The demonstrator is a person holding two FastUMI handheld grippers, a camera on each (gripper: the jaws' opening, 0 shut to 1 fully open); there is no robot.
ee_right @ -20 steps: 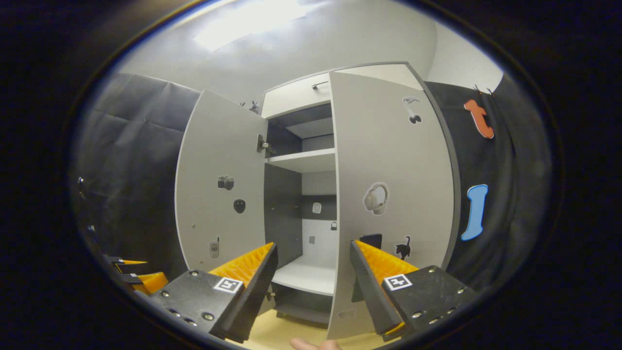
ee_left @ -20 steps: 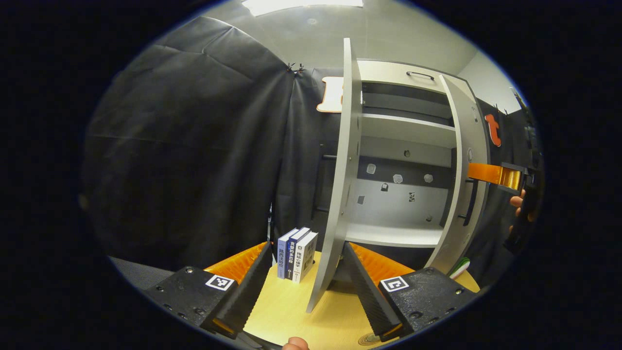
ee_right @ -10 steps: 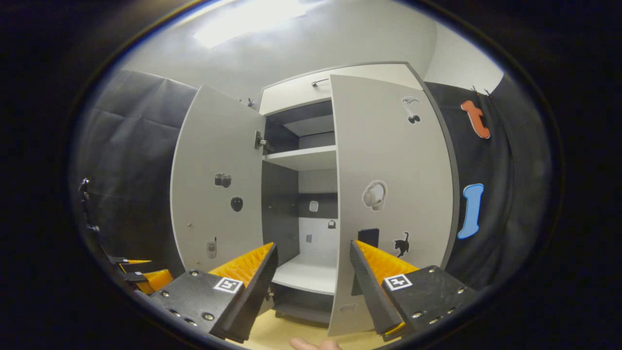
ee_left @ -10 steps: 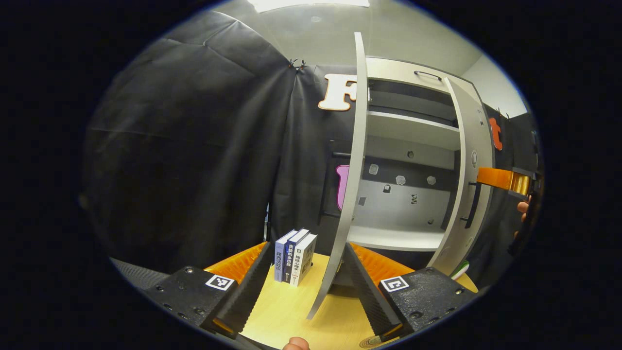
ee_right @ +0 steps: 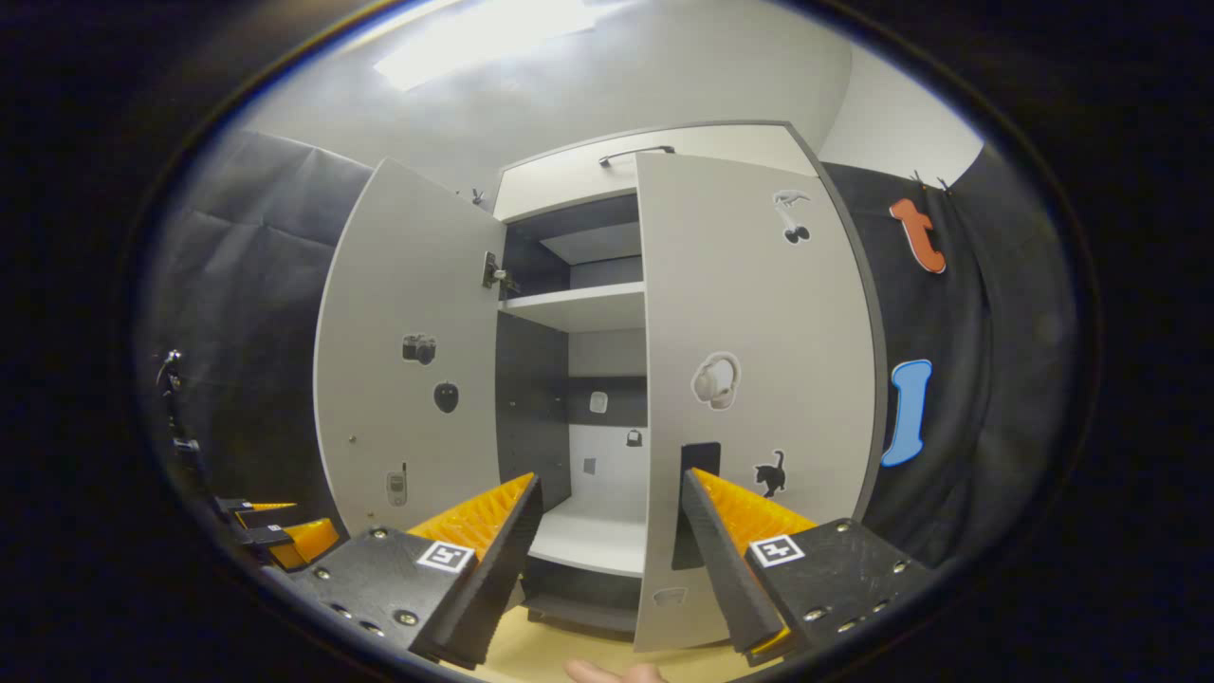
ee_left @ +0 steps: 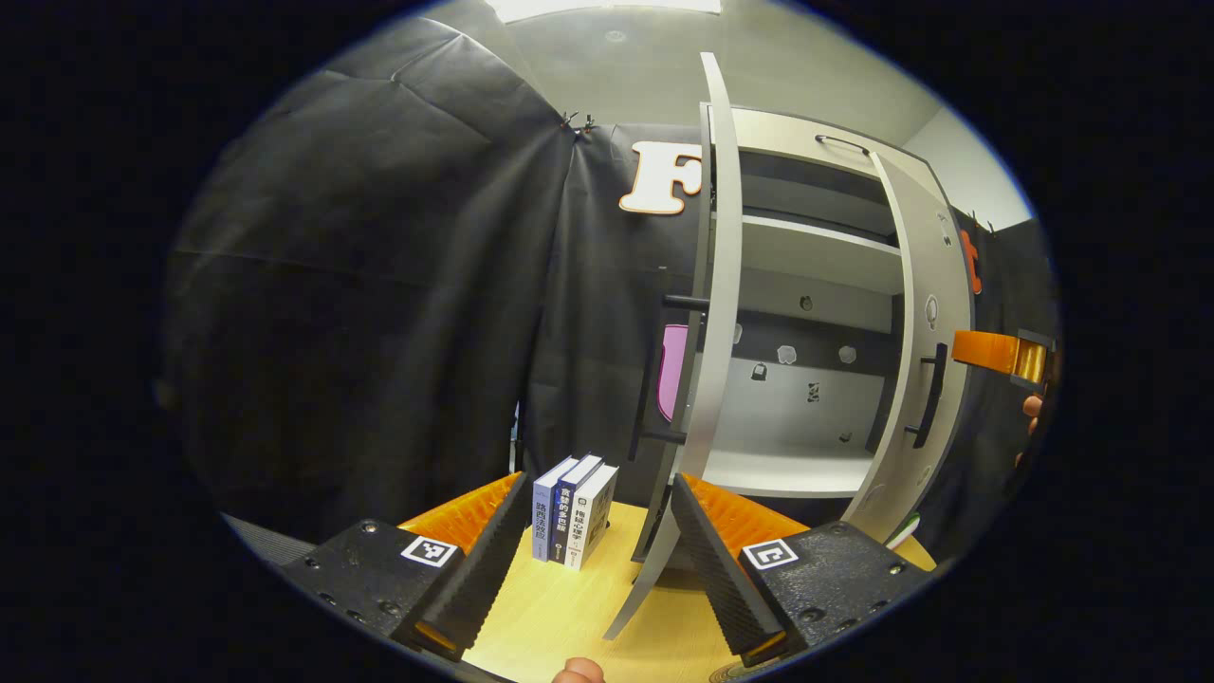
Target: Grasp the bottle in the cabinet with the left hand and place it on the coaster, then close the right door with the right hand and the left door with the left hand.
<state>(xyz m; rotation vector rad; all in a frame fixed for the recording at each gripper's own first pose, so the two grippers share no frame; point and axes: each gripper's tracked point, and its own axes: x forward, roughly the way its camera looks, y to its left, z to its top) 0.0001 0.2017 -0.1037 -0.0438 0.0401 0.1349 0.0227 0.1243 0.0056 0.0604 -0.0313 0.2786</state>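
- The left gripper (ee_left: 596, 560) is riding low over the yellow desk (ee_left: 560, 621), its jaws standing wide apart and holding nothing.
- The left door (ee_left: 707, 379) is standing nearly edge-on just ahead of that gripper, its lower edge hanging over the desk just beside the right-hand finger (ee_left: 716, 560); I cannot tell whether the two are touching.
- A dark bar handle (ee_left: 678, 370) is showing on the door's outer face, on the side facing the books (ee_left: 574, 512) standing near the desk's back edge.
- The right gripper (ee_right: 607, 560) is pointing at the cabinet (ee_right: 607, 379), jaws wide open and empty, with the right door (ee_right: 759, 379) standing partly shut in front of it.
- From the left gripper view, the right gripper's orange finger (ee_left: 986, 349) is sitting close beside the right door's outer face, near its black handle (ee_left: 931, 394); contact is not clear.
- The cabinet's shelves are looking bare; the bottle and coaster cannot be made out clearly, so that step is probably done.
- Judgement: the doors are stiff, light panels swinging on hinges, so no clamping is needed. A flat push on the outer face near the free edge or handle, far from the hinge, should be giving the most leverage; the smooth panel may let a finger slide.
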